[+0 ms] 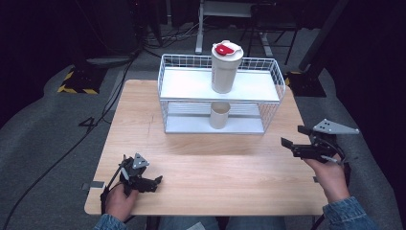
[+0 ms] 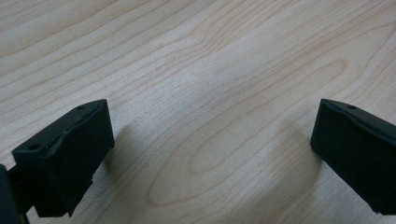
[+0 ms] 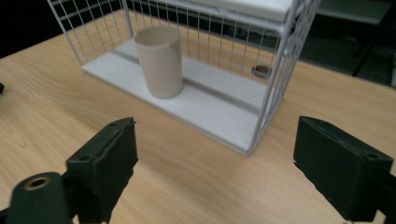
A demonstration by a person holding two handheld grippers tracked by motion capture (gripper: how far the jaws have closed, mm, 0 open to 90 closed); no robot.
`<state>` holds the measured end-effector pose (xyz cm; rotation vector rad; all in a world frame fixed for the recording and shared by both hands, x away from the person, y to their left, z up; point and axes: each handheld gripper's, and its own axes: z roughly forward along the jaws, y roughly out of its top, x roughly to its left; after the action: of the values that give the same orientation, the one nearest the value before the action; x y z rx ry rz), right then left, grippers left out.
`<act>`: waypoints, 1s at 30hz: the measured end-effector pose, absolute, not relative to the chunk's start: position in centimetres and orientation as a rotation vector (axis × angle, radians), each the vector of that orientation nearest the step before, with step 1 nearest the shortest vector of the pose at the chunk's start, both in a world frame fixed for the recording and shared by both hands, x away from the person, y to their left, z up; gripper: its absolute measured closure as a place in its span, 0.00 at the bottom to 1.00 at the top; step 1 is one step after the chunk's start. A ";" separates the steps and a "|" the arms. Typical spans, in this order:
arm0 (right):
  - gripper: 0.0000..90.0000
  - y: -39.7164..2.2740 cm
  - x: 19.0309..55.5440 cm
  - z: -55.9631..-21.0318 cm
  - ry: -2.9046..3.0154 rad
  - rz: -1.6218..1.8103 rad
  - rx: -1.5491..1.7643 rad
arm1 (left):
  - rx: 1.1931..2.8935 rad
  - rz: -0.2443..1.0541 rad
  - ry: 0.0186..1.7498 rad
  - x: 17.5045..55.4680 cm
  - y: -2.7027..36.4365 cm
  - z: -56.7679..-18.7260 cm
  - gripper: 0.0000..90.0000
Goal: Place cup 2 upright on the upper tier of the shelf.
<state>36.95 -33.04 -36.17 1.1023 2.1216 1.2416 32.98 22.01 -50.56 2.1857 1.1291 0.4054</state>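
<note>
A white wire rack point(image 1: 184, 61) with two shelves stands at the back middle of the wooden table point(image 1: 206, 163). On its top shelf stands a white tumbler with a red lid point(image 1: 226, 67). A beige cup point(image 1: 219, 115) stands upright on the lower shelf. My left gripper point(image 1: 158, 181) rests low over the table's front left, open, with bare wood between its jaws point(image 2: 212, 154). My right gripper point(image 1: 293, 135) is held at the table's right edge, pointing toward the rack. It is open and holds nothing point(image 3: 215, 158). The beige cup point(image 3: 159, 60) and the rack's corner post point(image 3: 280, 70) lie ahead of it.
Bare wood stretches between the rack and both hands. The floor around the table is dark, with cables at the left and a yellow-and-black striped base point(image 1: 76, 81) at the back left. Furniture legs point(image 1: 198, 33) stand behind the rack.
</note>
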 end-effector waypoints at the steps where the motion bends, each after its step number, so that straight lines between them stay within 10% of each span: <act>1: 0.16 -33.2 36.9 -36.5 2.127 1.235 1.110 | 2.187 0.407 1.128 33.0 22.0 -50.6 0.00; 30: 0.16 -35.4 34.7 -48.1 2.144 1.087 1.315 | 2.187 0.407 1.128 33.0 22.0 -50.6 0.00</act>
<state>34.70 -35.39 -48.06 1.3153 2.1436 1.0874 32.98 22.02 -50.55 2.1871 1.1283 0.4066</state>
